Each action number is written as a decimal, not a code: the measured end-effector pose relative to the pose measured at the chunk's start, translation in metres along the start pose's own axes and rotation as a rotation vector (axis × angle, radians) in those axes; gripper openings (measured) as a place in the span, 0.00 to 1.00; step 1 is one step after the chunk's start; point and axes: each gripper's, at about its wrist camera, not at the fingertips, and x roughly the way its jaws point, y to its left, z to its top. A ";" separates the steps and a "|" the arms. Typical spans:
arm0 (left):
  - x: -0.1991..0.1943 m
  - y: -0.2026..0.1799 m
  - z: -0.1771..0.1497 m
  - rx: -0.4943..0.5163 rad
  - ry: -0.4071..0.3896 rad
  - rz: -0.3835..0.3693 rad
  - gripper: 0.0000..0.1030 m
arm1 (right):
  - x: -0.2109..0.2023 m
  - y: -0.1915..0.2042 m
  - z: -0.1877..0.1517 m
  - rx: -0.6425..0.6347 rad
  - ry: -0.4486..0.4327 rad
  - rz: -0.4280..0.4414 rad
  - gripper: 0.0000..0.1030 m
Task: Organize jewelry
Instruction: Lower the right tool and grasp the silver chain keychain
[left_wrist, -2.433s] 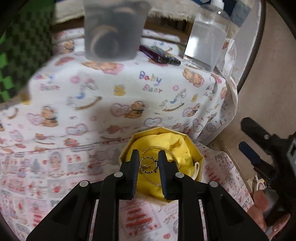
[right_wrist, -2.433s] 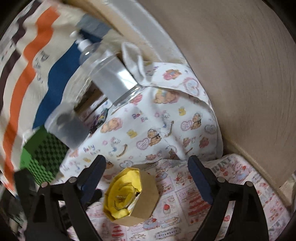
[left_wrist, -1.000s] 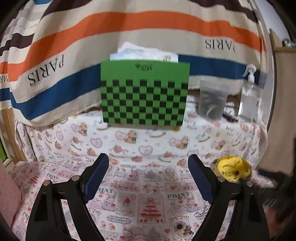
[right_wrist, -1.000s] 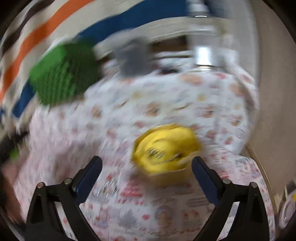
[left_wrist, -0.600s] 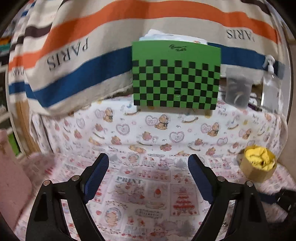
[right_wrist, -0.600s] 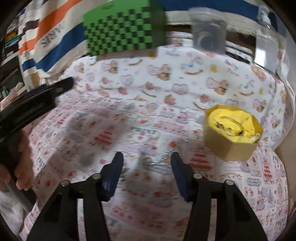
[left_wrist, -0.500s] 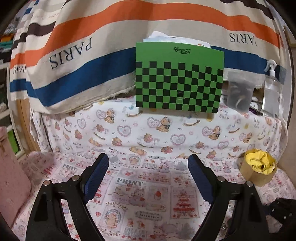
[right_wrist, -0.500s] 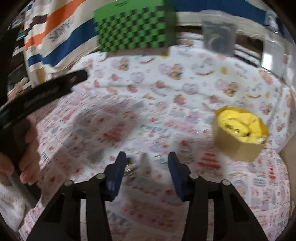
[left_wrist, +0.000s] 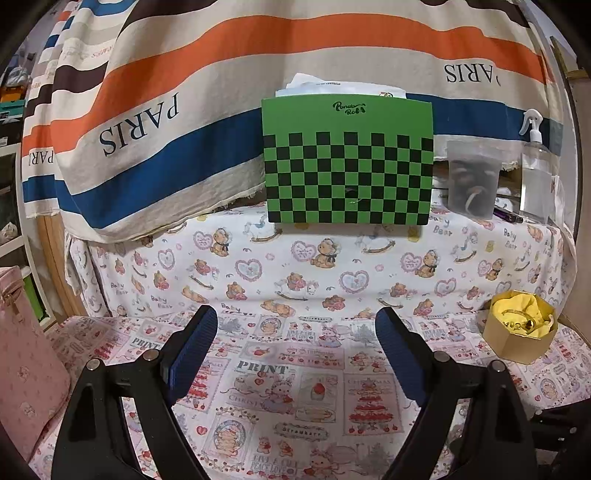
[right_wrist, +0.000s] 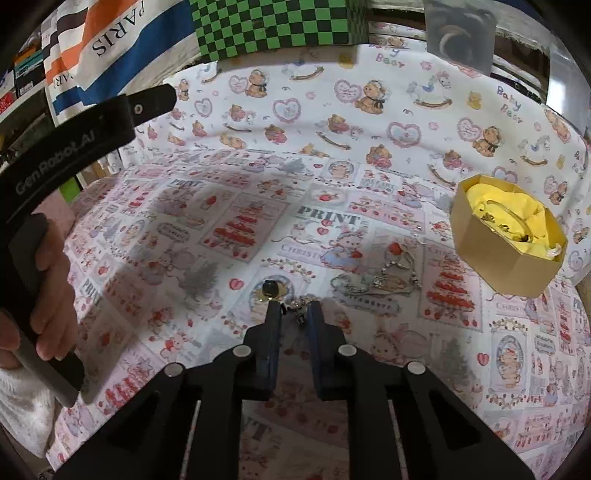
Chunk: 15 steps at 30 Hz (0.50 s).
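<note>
While low, right claw (right_wrist: 294, 312) near-shut.

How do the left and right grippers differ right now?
The left gripper is wide open and holds nothing; the right gripper is nearly shut around a small silver jewelry piece. The left sits raised above the printed cloth; the right is down at it. Both have black frames with blue fingers.

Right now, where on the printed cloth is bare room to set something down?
The cloth is bare to the left of the small brooch, up to the PRINT lettering. It is crowded by the right gripper, which pinches a small silver piece, and at the silver chains beside the gold box.
</note>
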 end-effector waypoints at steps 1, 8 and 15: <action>0.000 0.000 0.000 0.002 0.000 0.002 0.84 | 0.000 -0.001 0.000 0.002 0.001 -0.012 0.11; 0.003 0.000 -0.001 0.007 0.007 0.009 0.84 | -0.001 -0.012 0.002 0.028 0.003 -0.042 0.04; 0.004 -0.001 -0.003 0.009 0.009 0.011 0.84 | -0.003 -0.026 0.005 0.061 -0.010 -0.071 0.04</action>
